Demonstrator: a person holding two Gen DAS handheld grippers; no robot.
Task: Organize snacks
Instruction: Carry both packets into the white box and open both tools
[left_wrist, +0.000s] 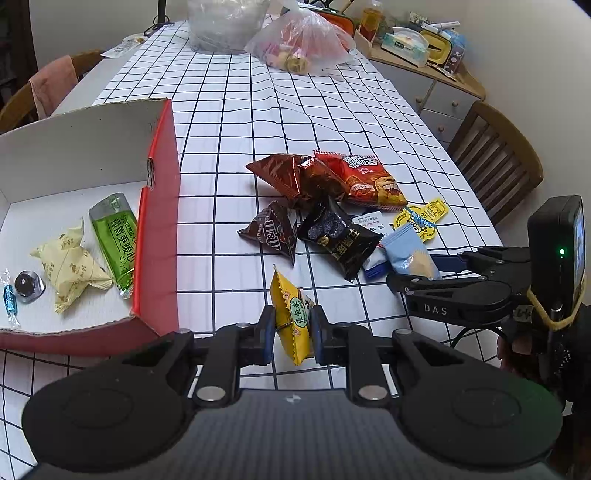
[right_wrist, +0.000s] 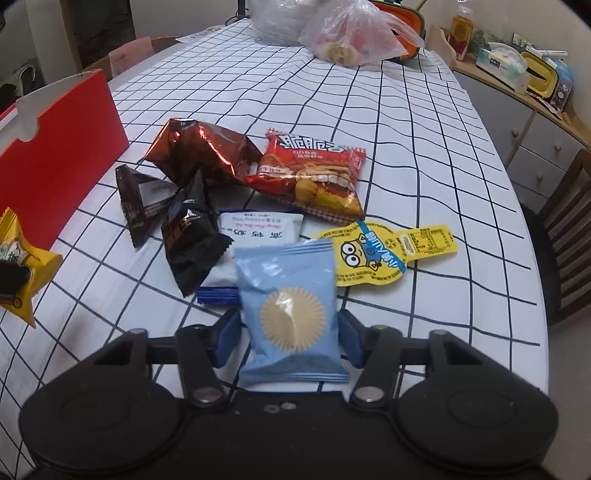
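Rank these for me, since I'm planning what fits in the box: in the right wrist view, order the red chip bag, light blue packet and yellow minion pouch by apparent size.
1. red chip bag
2. light blue packet, though nearness to the camera inflates it, so first place is unsure
3. yellow minion pouch

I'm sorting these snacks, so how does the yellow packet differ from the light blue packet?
The yellow packet is pinched on edge in the left gripper, beside the red box. The light blue packet lies flat among the pile, between the right gripper's jaws. Yellow carries green print; blue shows a gold sunburst disc. Both are small sealed packets.
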